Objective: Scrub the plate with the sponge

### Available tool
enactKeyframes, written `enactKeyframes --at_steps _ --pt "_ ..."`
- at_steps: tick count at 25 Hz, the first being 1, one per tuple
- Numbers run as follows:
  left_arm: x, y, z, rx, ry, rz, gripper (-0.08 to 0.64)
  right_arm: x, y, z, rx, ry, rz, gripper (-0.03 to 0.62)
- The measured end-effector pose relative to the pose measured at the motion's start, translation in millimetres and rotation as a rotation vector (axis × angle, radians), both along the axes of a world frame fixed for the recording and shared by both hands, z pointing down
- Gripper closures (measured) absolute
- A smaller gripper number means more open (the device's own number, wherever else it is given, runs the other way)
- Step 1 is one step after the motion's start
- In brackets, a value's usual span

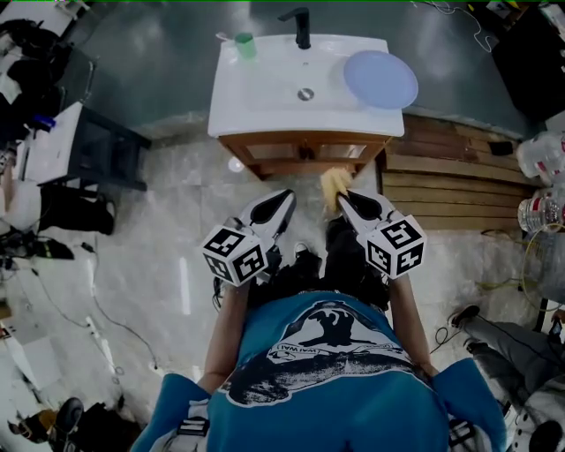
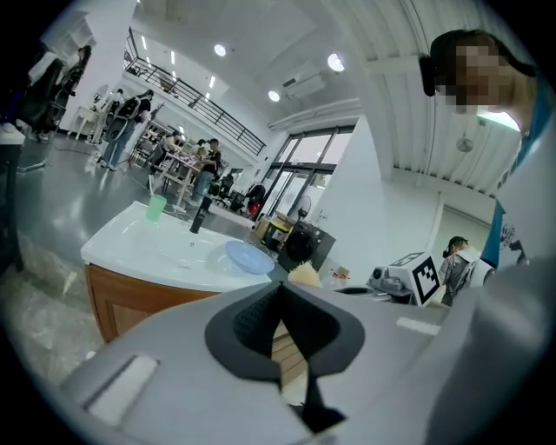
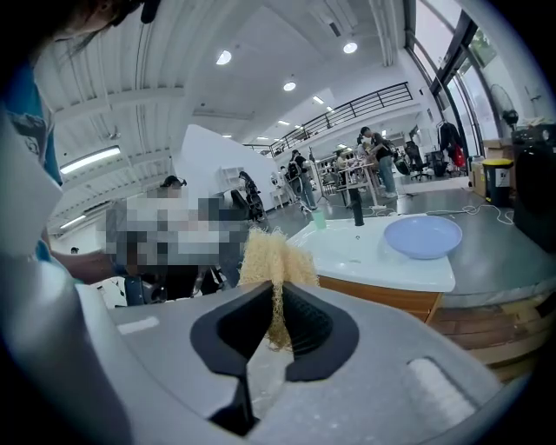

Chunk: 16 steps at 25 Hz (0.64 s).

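**A:** Entry one: right hand-held gripper?

**B:** Jaws closed on a pale yellow fibrous sponge. It is pinched through the middle, and its frayed top stands above the pads.

**A:** Left hand-held gripper?

**B:** Jaws together, nothing between them. Both grippers are held side by side in front of the person, well short of the washbasin.

**A:** Entry two: the plate?

**B:** Light blue plate, round and shallow. It lies flat on the right end of the white washbasin, right of the drain and well apart from both grippers. A black tap and a green cup stand at the back edge.

**A:** Handling notes?

**B:** Sponge: light, soft and springy, and it will likely flatten under pressure, so the mid-body pinch looks adequate. Plate: rigid and smooth, probably slick and free to slide on the glazed top. Whether it is plastic or ceramic cannot be told. It is best taken at the near rim by the empty left gripper and steadied there while the sponge works the face.
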State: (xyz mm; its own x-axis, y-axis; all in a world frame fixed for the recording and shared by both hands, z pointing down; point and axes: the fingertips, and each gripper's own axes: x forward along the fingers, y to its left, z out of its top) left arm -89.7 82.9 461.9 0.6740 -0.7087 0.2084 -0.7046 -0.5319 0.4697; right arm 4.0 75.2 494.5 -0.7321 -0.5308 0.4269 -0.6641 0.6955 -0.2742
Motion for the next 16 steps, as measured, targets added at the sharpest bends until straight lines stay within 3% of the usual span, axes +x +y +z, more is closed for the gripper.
enactKeyframes --at_steps 16 --pt "-1.8 8.9 -3.7 0.03 0.028 0.023 0.549 -4.2 17.6 -2.7 0.008 0.021 0.006 0.56"
